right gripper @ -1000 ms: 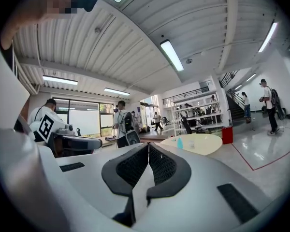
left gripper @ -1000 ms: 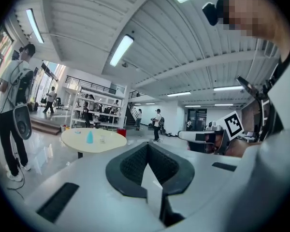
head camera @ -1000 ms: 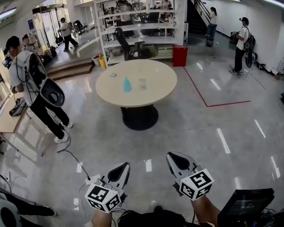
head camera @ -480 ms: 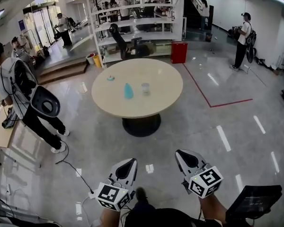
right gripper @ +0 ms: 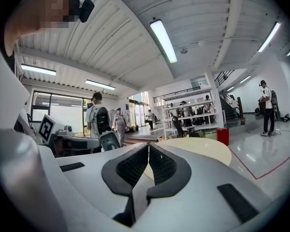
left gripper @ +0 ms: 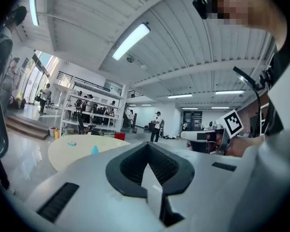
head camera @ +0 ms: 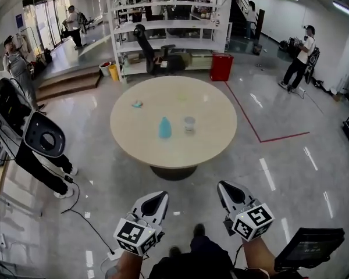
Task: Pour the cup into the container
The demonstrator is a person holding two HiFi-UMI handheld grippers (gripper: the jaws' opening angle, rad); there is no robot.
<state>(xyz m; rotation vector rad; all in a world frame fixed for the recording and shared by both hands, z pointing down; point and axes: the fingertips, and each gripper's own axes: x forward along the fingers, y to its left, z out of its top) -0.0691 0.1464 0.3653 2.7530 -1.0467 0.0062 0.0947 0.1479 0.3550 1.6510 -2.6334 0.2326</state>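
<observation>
A round beige table [head camera: 209, 138] stands a few steps ahead in the head view. On it sit a small blue cup [head camera: 164, 128] and, just to its right, a clear container [head camera: 189, 124]. My left gripper [head camera: 158, 197] and right gripper [head camera: 225, 188] hang low over the floor, well short of the table, both shut and empty. In the left gripper view the gripper [left gripper: 148, 146] has its jaws closed together, with the table [left gripper: 72, 149] and blue cup [left gripper: 94, 150] far beyond. The right gripper [right gripper: 148, 146] is also closed, with the table [right gripper: 208, 149] behind it.
A small light-blue item [head camera: 137, 104] lies on the table's far left. A person with a backpack rig [head camera: 29, 138] stands at the left. White shelving [head camera: 168, 25] and a red bin [head camera: 221, 67] are behind the table. A cable [head camera: 84, 217] crosses the floor; red floor tape [head camera: 253, 124] runs on the right.
The table has come nearer and looks larger in the head view. Both grippers stay shut and low in front. The person at the left has shifted toward the frame's edge.
</observation>
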